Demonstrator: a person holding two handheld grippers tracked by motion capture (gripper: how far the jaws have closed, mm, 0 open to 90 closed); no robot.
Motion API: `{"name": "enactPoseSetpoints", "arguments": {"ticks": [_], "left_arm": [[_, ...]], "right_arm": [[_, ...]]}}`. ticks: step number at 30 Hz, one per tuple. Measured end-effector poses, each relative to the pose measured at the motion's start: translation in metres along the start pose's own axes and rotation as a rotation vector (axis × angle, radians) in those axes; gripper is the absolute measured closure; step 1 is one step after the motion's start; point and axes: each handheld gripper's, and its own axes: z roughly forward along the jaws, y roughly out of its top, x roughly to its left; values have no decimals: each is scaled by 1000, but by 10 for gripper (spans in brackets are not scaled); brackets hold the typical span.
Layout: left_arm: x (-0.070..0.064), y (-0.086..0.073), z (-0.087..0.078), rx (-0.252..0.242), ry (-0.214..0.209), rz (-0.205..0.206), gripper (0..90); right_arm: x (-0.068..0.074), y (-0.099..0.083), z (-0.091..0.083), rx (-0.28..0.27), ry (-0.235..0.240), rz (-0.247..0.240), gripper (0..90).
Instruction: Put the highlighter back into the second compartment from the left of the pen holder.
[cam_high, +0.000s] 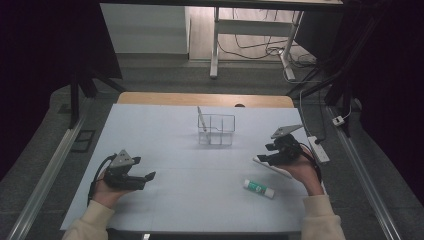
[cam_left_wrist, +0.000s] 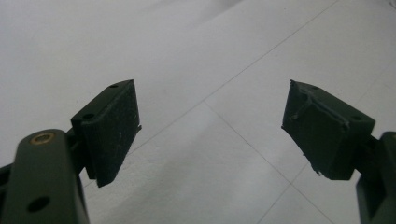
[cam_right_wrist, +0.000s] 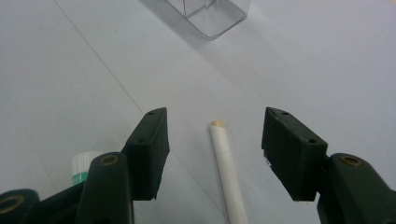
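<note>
Here my right gripper (cam_right_wrist: 215, 154) hangs low over the pen (cam_right_wrist: 227, 172), jaws spread wide with the white barrel lying on the mat (cam_high: 175, 145) between them, touching neither pad. The pen's tan tip points toward the clear holder (cam_high: 216, 129) farther up the mat. A glue stick (cam_high: 259, 188) lies just beside my right hand. My left gripper (cam_left_wrist: 212, 135) is well apart at the other side, jaws open over bare mat, holding nothing

White pen (cam_right_wrist: 228, 172) runs off the frame's lower edge; glue stick (cam_right_wrist: 84, 165) sits half-hidden behind the right gripper (cam_right_wrist: 215, 154).
</note>
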Motion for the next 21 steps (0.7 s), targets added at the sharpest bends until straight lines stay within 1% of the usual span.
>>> {"name": "enactPoseSetpoints", "arguments": {"ticks": [9, 12, 14, 21], "left_arm": [[-1, 1, 2, 4, 0, 3, 190], [-1, 1, 2, 7, 0, 5, 190], [-1, 1, 2, 7, -1, 7, 190], [-1, 1, 3, 11, -2, 9, 190]], "right_arm": [[-1, -5, 1, 65, 13, -14, 392], [-1, -8, 0, 80, 22, -10, 391], [-2, -9, 1, 94, 17, -16, 389], [-2, -7, 7, 109, 26, -24, 389]]}}
